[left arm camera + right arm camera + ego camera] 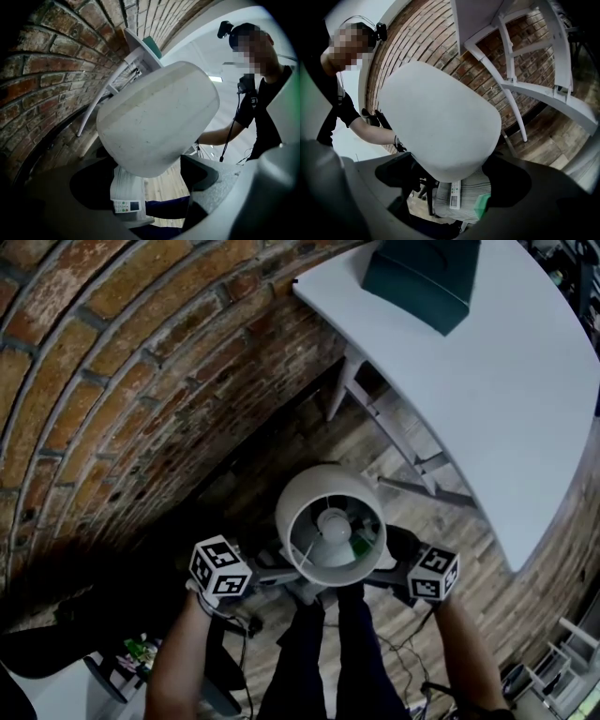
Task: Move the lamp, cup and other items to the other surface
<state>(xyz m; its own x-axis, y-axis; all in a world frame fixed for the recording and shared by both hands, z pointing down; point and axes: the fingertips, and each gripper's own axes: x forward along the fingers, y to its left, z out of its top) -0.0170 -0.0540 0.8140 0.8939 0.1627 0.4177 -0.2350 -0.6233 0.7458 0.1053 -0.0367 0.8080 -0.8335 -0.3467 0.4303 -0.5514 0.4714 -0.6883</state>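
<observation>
no readable text, remote (pixel 123 205) keys too small (blurred)

The white drum-shaded lamp (pixel 330 526) fills the room between the left hand-held gripper (pixel 147 178) and the right hand-held gripper (pixel 452 178); its shade sits close before both pairs of wide-apart jaws. The red brick wall (pixel 122 371) closes off the left and far sides. At far right the white desk (pixel 497 399) lies mostly bare, with a dark teal box (pixel 422 273) taking up only its far end. The desk's white legs (pixel 403 432) cross the wooden floor (pixel 281 474) underneath
</observation>
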